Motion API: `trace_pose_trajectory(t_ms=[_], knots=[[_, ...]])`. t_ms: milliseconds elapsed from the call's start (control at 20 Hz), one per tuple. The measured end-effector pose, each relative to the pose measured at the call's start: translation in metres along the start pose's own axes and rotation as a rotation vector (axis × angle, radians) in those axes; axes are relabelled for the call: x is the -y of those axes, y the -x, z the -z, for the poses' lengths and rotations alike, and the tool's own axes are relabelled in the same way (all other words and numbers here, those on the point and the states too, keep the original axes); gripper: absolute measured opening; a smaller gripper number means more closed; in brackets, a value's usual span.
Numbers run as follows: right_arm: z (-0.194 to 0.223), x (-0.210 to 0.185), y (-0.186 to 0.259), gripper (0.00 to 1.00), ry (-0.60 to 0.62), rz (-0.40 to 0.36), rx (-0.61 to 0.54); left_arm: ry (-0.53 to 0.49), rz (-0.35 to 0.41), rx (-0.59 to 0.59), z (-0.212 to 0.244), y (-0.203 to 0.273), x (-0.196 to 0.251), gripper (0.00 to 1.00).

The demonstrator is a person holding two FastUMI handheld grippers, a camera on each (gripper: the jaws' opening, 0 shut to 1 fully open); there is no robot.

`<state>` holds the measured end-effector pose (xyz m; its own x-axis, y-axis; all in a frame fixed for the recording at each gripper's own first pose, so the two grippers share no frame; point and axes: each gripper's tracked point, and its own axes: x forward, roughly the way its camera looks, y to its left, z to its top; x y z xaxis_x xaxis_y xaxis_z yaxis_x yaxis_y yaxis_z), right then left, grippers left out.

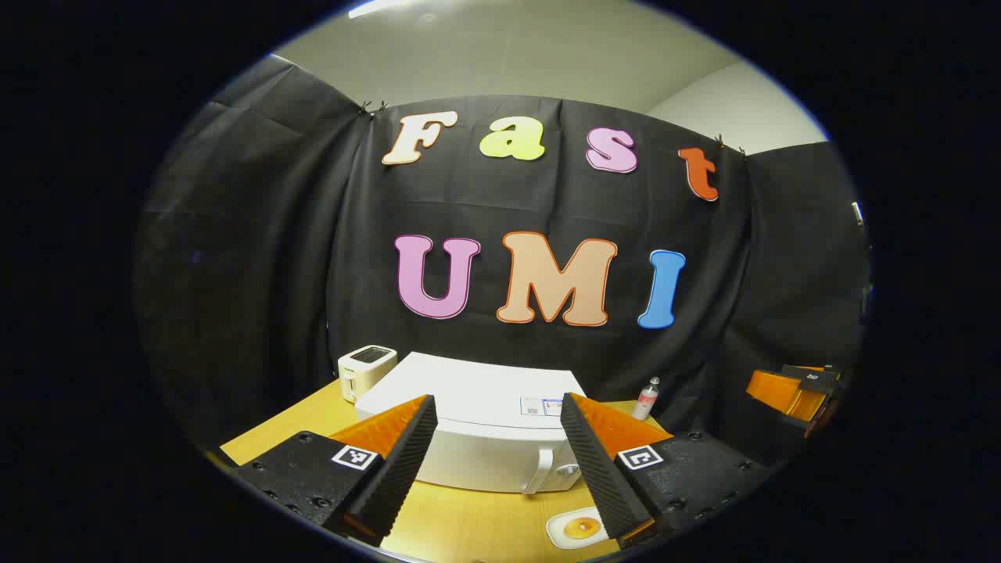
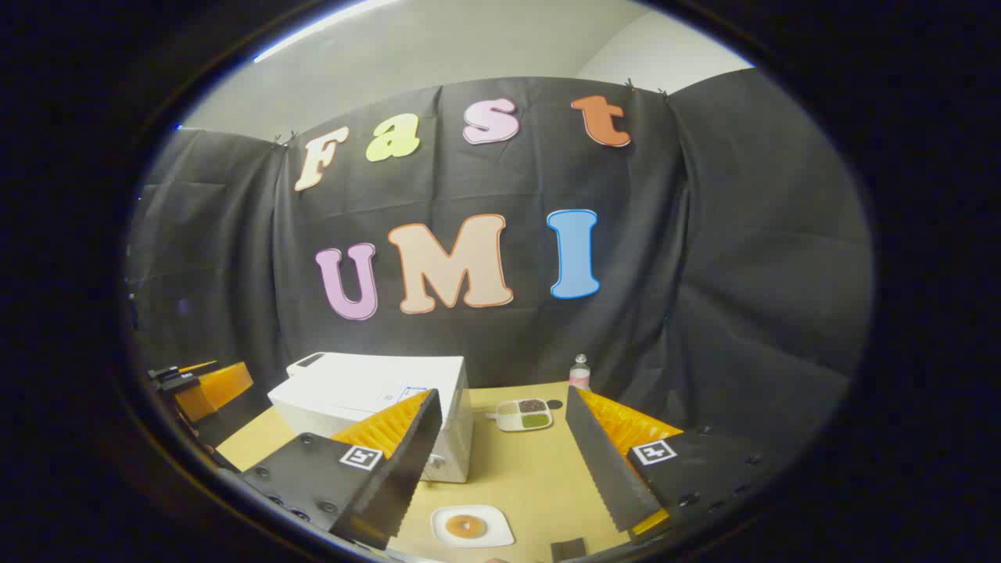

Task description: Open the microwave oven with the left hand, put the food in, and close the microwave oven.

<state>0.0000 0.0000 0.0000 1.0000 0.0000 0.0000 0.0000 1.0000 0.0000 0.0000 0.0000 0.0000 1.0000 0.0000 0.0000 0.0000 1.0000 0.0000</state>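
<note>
The microwave oven point(image 1: 477, 426) has a small sticker point(image 1: 541, 406) on its top, near the front right corner, but the print on it is too tiny to read. Each gripper finger carries a square black-and-white code tag point(image 1: 353, 457), with a pattern and no words. The bottle point(image 1: 646, 398) at the desk's back edge has a label too small to read.

Even overhead light, sharp centre, warped edges.
</note>
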Motion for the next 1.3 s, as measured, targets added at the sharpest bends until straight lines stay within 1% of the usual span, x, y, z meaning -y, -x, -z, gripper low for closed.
trace_pose_trajectory(t_ms=[400, 750, 1050, 1300], knots=[[0.001, 0.005, -0.011, 0.93, -0.018, -0.023, -0.017, 0.027, -0.020, -0.035, 0.014, -0.006, 0.001, 0.96], [0.009, 0.008, -0.016, 0.93, -0.018, -0.034, -0.034, -0.011, -0.020, -0.066, 0.030, -0.011, 0.004, 0.95], [0.020, 0.010, -0.015, 0.93, -0.040, -0.041, -0.062, -0.009, 0.000, -0.152, 0.073, -0.021, 0.013, 0.95], [0.030, 0.021, -0.014, 0.93, -0.051, -0.015, -0.082, -0.026, 0.018, -0.230, 0.116, -0.032, 0.017, 0.96]])
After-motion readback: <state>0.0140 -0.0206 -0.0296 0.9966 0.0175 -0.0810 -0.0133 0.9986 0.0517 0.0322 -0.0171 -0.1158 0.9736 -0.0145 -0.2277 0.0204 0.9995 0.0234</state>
